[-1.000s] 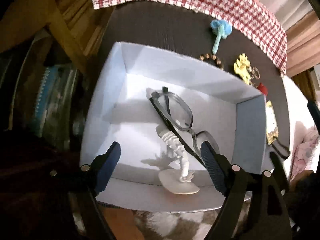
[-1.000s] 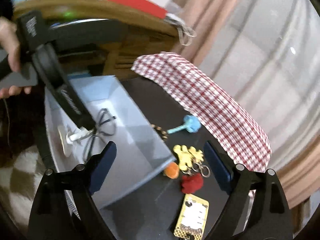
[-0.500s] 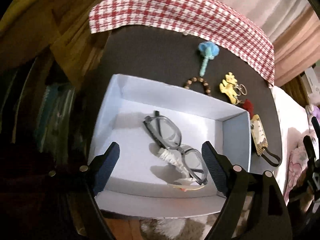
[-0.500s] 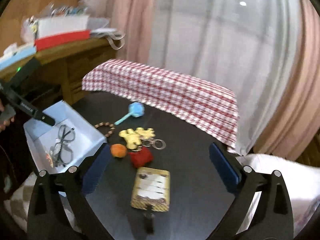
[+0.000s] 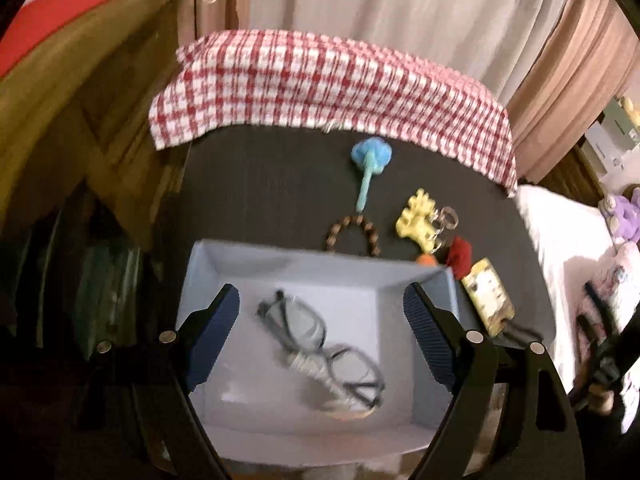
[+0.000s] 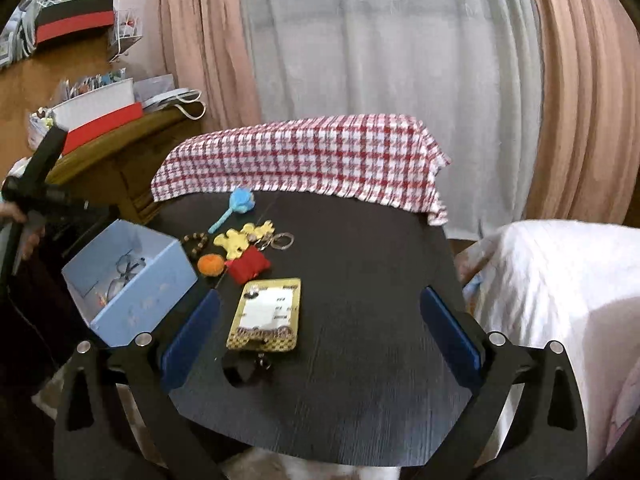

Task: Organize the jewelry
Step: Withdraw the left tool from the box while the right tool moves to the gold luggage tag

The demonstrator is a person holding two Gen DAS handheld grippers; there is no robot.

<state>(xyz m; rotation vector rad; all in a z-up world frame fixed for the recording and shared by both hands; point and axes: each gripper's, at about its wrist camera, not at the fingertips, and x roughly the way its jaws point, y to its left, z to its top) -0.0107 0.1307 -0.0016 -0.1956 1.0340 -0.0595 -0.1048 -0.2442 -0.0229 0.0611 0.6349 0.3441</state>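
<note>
Both tools stand wide open and empty: the left tool (image 5: 322,336) above the pale blue box (image 5: 192,280), the right tool (image 6: 320,332), whose jaws have just been opening, over the dark worktop (image 6: 360,380). The glasses (image 5: 320,344) lie in the box, long axis running far-left to near-right. Bead bracelet (image 6: 196,242), yellow keychain (image 6: 240,238), orange pompom (image 6: 211,265) and card holder (image 6: 266,314) crowd the box's right side; only the left view shows the glasses clearly

A dark counter (image 6: 360,380) stands before sheer white curtains (image 6: 380,60) flanked by pink drapes (image 6: 580,100). A red-and-white checked cloth (image 6: 304,156) covers its far edge. A wooden shelf unit (image 6: 120,148) stands to the left, a white-covered bed (image 6: 560,288) to the right.
</note>
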